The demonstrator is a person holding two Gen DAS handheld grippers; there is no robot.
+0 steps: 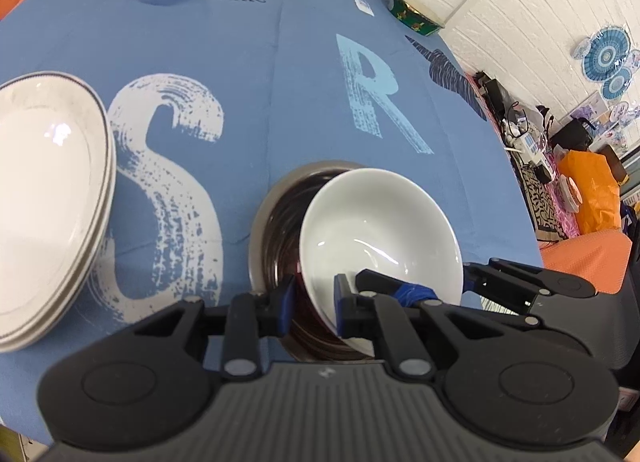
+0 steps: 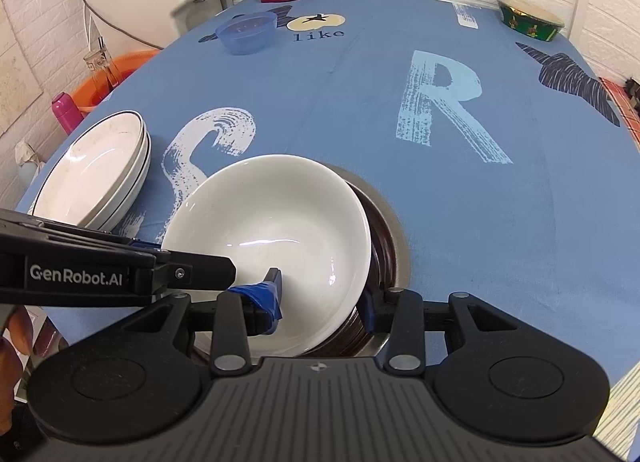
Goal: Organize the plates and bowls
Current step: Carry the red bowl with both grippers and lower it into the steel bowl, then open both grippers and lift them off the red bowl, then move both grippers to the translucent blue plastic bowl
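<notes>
Nearest the lens in both wrist views sat each tool's ribbed black housing, and just past it the blue-padded fingers. On the left gripper [image 1: 313,308] the jaws stood a little apart, straddling the near rim of the glossy white ceramic bowl [image 1: 380,230], one pad inside and one outside; whether they actually pinched the rim could not be told. On the right gripper [image 2: 322,294] the jaws spread wider across the same white bowl [image 2: 272,238], its tape-wrapped left finger [image 2: 262,296] inside the bowl and the right finger at the outer wall, with the grip again uncertain. That bowl sat tilted inside a dark brown bowl with a steel rim [image 2: 386,238], near the front edge of the round table under a blue printed tablecloth [image 2: 460,222]. Well to the left lay a stack of white dark-rimmed shallow plates [image 2: 96,170]. Far across the cloth stood a translucent blue plastic bowl [image 2: 246,32], and at the far right a green patterned bowl [image 2: 530,18].
</notes>
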